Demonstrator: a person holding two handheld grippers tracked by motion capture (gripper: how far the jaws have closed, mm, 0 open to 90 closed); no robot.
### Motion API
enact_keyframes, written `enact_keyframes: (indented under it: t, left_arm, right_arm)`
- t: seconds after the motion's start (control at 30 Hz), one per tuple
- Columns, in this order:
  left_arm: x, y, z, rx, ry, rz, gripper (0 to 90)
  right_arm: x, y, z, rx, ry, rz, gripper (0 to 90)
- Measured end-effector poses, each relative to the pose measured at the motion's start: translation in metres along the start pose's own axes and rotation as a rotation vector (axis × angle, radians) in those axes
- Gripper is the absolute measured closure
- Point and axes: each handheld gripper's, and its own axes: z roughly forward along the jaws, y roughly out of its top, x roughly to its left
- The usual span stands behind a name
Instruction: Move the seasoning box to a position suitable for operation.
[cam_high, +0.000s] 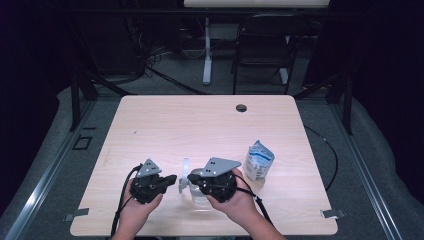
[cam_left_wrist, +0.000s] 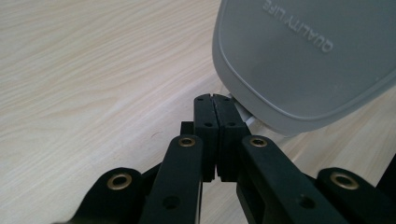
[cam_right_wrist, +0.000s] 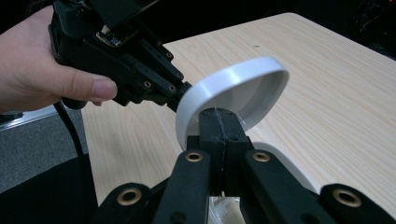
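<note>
Left hand-held gripper (cam_high: 176, 179) has its jaws together, pinching the edge tab of a white lid (cam_right_wrist: 233, 91); that lid stands tilted on edge above the counter (cam_high: 200, 125), between the two hands. Right hand-held gripper (cam_high: 191, 178) also has its jaws together, at the lid's lower rim above a clear container (cam_high: 199, 192); whether it pinches anything there I cannot tell. A blue-and-white pouch (cam_high: 259, 160) stands just right of the right hand (cam_high: 235, 200).
</note>
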Motion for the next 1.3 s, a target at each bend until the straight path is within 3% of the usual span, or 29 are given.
enact_keyframes:
  t: [0.3, 0.63, 0.77, 0.87, 1.03, 1.3]
  left_arm:
    - [0.006, -0.003, -0.005, -0.025, 0.016, -0.022, 83.9]
    - [0.015, -0.006, -0.012, -0.066, 0.06, -0.07, 68.6]
    - [0.014, -0.006, -0.013, -0.064, 0.083, -0.045, 65.3]
    - [0.016, -0.007, -0.015, -0.079, 0.09, -0.066, 63.7]
    - [0.018, -0.007, -0.018, -0.077, 0.083, -0.056, 61.4]
    - [0.022, -0.01, -0.018, -0.09, 0.09, -0.074, 58.5]
  right_arm:
    - [0.002, 0.0, -0.001, 0.003, -0.007, -0.007, 89.8]
    - [-0.007, -0.011, -0.016, 0.014, -0.066, 0.017, 78.3]
    - [-0.008, -0.017, -0.025, 0.008, -0.091, 0.024, 73.4]
    - [-0.008, -0.019, -0.031, 0.011, -0.111, 0.019, 70.1]
    - [-0.01, -0.021, -0.039, 0.002, -0.136, 0.017, 66.0]
    - [-0.017, -0.023, -0.051, -0.009, -0.15, 0.036, 62.8]
